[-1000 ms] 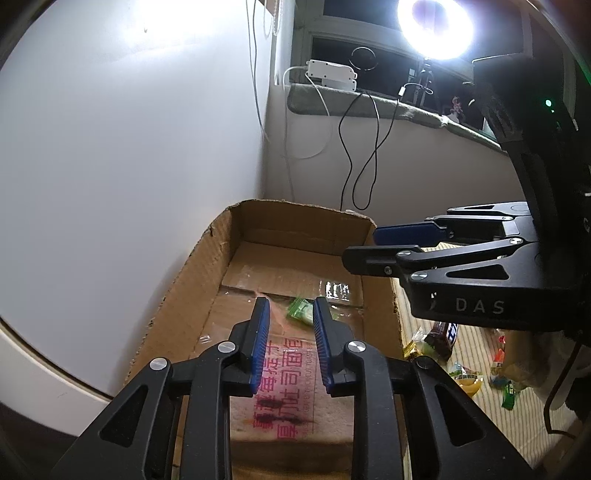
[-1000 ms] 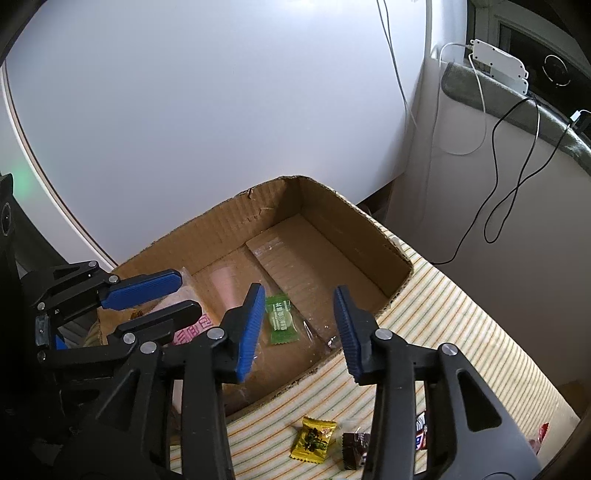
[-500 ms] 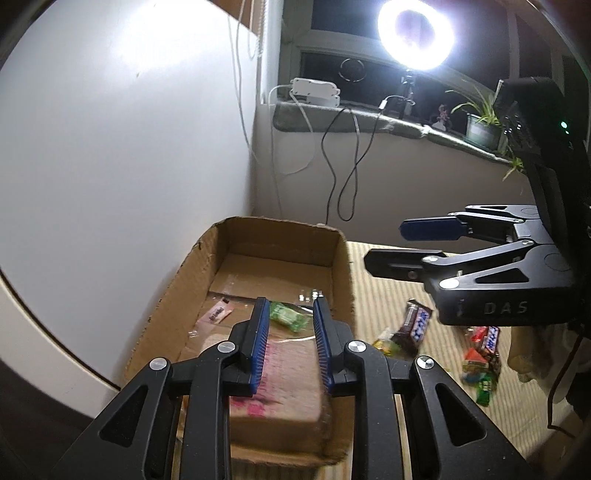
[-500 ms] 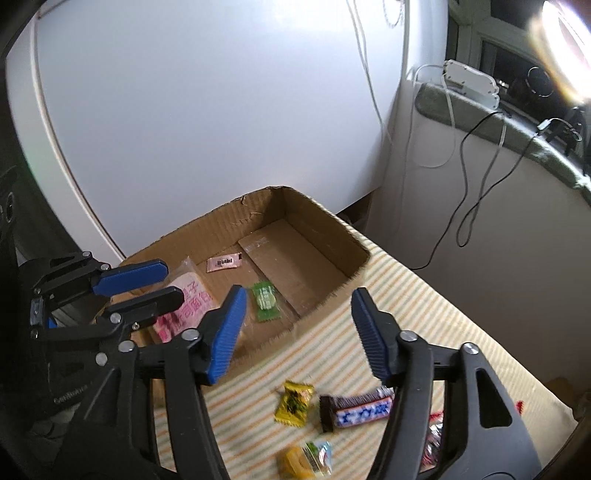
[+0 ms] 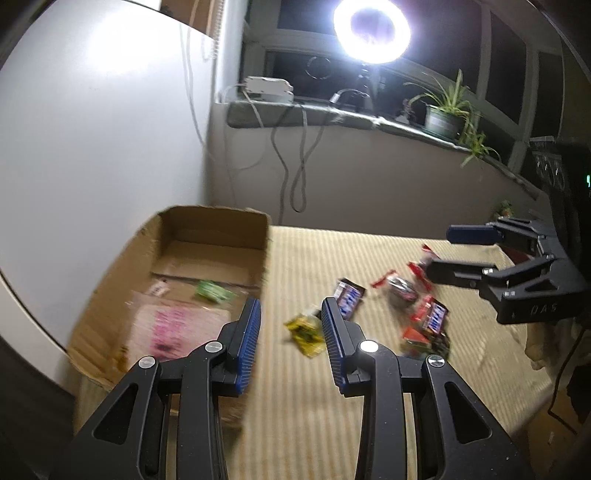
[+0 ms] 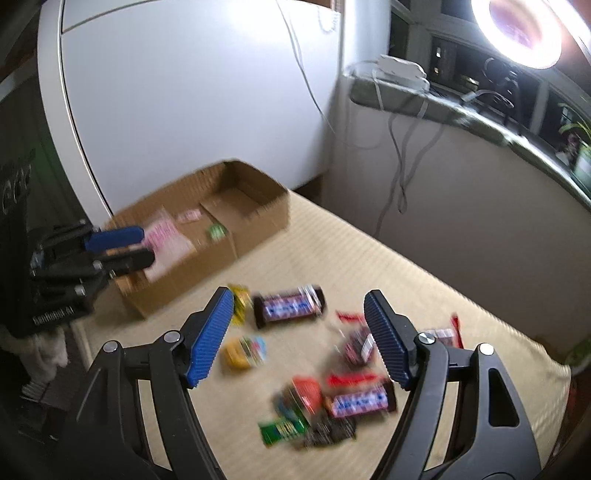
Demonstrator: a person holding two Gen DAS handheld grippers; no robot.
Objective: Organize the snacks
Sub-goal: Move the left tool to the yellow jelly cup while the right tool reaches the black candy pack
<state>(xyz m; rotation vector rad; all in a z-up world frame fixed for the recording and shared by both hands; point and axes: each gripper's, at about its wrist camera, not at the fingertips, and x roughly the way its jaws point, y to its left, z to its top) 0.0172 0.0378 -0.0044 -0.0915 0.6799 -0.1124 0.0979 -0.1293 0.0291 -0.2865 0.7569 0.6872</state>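
An open cardboard box (image 5: 122, 258) sits at the left of the striped cloth; it also shows in the right wrist view (image 6: 258, 221). Inside lie a pink-printed packet (image 5: 177, 325), a green candy (image 5: 212, 290) and a small pink sachet (image 5: 159, 288). Loose snacks lie on the cloth: a yellow candy (image 5: 304, 332), a Snickers bar (image 6: 290, 306), another Snickers bar (image 6: 360, 400), a yellow-blue candy (image 6: 243, 350), and red and green wrappers. My left gripper (image 5: 290, 343) is open and empty over the cloth beside the box. My right gripper (image 6: 299, 339) is wide open, empty, above the snack pile.
A white wall panel (image 5: 92, 147) stands behind the box. A windowsill (image 5: 332, 118) with a power strip, hanging cables, a ring light (image 5: 371, 29) and a potted plant (image 5: 443, 114) runs along the back. The striped cloth (image 5: 332, 251) extends right and forward.
Both grippers have pulled back and swung right, from over the box to over the cloth and loose snacks. Both have opened wider. The box contents have not moved.
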